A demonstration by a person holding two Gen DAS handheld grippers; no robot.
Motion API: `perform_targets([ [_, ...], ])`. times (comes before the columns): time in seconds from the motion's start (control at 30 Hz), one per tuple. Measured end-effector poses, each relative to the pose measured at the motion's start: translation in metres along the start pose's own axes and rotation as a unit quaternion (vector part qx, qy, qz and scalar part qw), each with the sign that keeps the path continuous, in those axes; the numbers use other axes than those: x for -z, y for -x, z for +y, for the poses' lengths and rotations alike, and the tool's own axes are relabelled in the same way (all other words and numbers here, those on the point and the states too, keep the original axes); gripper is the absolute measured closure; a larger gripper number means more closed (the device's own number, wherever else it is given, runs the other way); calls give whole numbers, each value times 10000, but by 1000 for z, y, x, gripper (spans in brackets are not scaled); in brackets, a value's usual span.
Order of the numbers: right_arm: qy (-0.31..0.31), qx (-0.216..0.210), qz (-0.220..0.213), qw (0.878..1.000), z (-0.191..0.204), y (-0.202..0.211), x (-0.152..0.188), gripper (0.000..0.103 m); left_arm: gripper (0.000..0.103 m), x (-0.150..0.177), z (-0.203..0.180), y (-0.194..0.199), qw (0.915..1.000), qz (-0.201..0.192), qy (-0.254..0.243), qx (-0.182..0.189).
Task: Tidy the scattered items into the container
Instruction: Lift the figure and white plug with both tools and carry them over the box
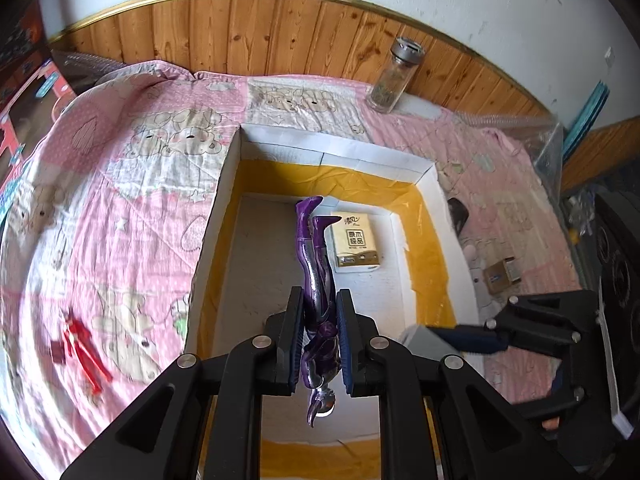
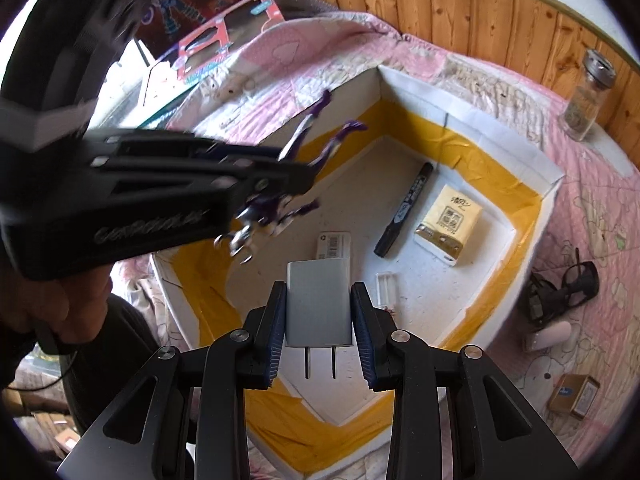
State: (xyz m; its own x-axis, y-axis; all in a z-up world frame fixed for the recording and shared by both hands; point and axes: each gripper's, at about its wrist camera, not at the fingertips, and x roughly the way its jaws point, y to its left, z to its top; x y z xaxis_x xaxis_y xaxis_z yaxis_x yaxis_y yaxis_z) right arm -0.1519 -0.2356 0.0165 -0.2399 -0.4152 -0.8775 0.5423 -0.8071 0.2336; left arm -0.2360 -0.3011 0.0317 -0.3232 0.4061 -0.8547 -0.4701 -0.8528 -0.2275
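Observation:
My left gripper [image 1: 320, 296] is shut on a purple toy figure [image 1: 314, 248], which hangs legs forward over the white foam box [image 1: 332, 148] lined with yellow tape. My right gripper [image 2: 319, 288] is shut on a grey plug charger [image 2: 318, 312], prongs toward the camera, above the box's near side. Inside the box [image 2: 500, 140] lie a tissue pack [image 2: 450, 224], a black marker [image 2: 404, 210], a small barcoded white carton [image 2: 334, 245] and a clear little case [image 2: 386, 288]. A red toy figure [image 1: 82, 346] lies on the pink bedspread left of the box.
A glass bottle [image 1: 394, 76] stands against the wooden wall panel behind the box. Black glasses [image 2: 568, 284], a pink object [image 2: 548, 336] and a small brown carton [image 2: 574, 396] lie on the bedspread right of the box. Toy packaging [image 2: 224, 40] sits at the far left.

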Motion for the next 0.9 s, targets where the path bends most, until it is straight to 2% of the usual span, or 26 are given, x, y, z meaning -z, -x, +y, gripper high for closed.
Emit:
perform_targets([
  [0.43, -421, -407, 324, 9978, 7, -29, -10, 69, 87, -29, -4, -38, 9979, 231, -557, -243],
  [0.9, -1193, -979, 834, 9845, 4, -61, -18, 69, 87, -51, -3, -82, 9926, 675, -953, -332],
])
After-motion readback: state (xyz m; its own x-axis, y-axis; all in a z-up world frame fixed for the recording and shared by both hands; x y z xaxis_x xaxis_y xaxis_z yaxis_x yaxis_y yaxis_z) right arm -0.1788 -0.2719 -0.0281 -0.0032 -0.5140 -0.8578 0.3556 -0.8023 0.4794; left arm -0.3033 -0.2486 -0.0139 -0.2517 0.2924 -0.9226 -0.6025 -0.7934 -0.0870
